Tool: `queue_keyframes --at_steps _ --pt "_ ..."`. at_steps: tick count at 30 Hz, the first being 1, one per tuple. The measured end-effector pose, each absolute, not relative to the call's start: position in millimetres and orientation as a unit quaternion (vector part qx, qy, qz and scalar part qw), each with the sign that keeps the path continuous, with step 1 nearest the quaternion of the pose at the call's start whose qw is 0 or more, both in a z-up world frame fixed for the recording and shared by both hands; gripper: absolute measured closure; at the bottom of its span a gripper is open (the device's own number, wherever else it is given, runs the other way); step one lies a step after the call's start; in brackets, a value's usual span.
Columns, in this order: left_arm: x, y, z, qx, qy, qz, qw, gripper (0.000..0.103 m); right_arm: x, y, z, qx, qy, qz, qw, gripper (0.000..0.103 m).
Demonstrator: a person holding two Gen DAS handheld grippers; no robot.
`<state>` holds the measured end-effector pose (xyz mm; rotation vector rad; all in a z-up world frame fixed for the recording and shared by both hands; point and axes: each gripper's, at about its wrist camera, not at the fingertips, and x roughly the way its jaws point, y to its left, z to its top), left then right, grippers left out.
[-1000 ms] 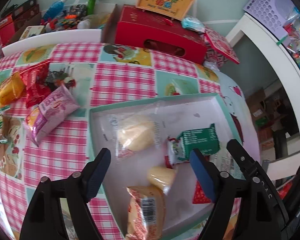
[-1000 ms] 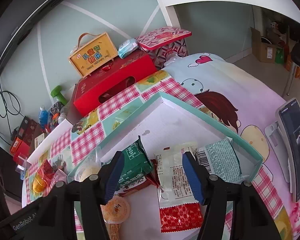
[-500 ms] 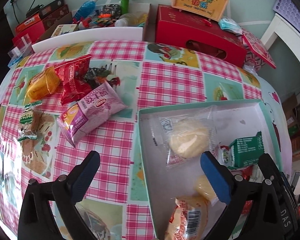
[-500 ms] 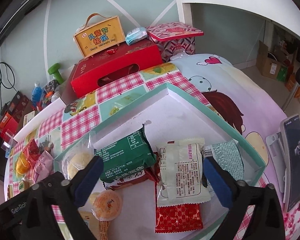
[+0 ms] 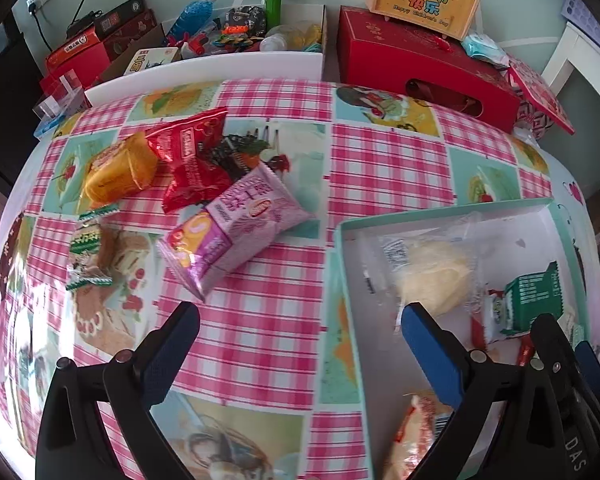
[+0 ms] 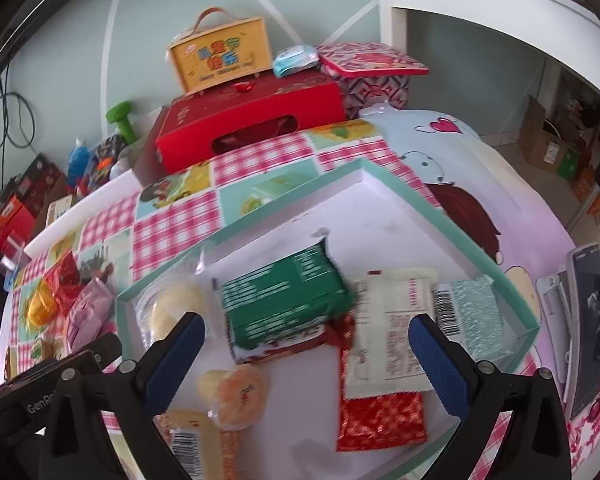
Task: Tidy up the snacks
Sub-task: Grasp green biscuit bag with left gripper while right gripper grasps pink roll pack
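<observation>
The left tongs [image 5: 298,322] stood wide apart with nothing between their blue pads, having just been opening; one finger hung over the checked table [image 5: 388,168], the other over the left edge of the tray [image 5: 342,264]. The right tongs [image 6: 306,334] had also just been opening and were spread as wide, gripping nothing and touching no packet, poised above the snacks in the tray [image 6: 416,196].

In the left wrist view, the pink packet [image 5: 236,232] lay flat on the table at centre left, its long axis running from lower left to upper right, with an orange swirl printed near its lower end. Above and to its left lay a crumpled red packet [image 5: 192,160] and, touching that one's left side, an orange packet [image 5: 116,168]. A small green-edged sweet [image 5: 86,256] lay at the left of the frame, apart from the pink packet.

In the right wrist view, the green packet [image 6: 284,300] lay in the middle of the tray, its long axis tilted up toward the right, overlapping a red-and-white wrapper beneath. Just right of it lay a white packet [image 6: 392,328] standing lengthwise up the frame, its bottom end covering the top of a red foil packet [image 6: 384,420]. A pale blue packet [image 6: 472,320] with a barcode lay by the tray's right wall. A clear-wrapped yellow cake [image 6: 172,308] sat at the tray's left corner, and a round orange jelly cup [image 6: 240,394] lay near the bottom centre.
</observation>
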<state>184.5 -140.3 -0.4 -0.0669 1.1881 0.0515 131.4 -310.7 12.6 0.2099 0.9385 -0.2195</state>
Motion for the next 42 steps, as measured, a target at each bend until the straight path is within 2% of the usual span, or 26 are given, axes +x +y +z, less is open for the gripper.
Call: queue_keyframes --at_steps 6,20,34,37,42 --pt "184.1 -101.6 -0.1 -0.024 0.562 0.047 0.825 0.002 134.7 -266.2 15.8 0.069 0.453 -0.066 0.886 0.000" --pt "171.7 8.8 1.4 -0.116 0.560 0.096 0.815 0.002 142.1 -185.9 11.0 0.037 0.453 0.006 0.891 0.000" --pt "198.6 58.6 -14.5 -0.165 0.553 0.105 0.810 0.002 179.9 -131.5 8.4 0.040 0.445 0.047 0.894 0.000" --pt "205.3 61.4 -23.1 -0.164 0.557 0.108 0.807 0.003 191.9 -125.3 1.2 0.050 0.450 0.048 0.890 0.003" --pt "214.9 69.3 -35.0 -0.168 0.561 0.116 0.802 0.005 204.1 -114.6 -12.6 0.051 0.456 0.048 0.887 0.017"
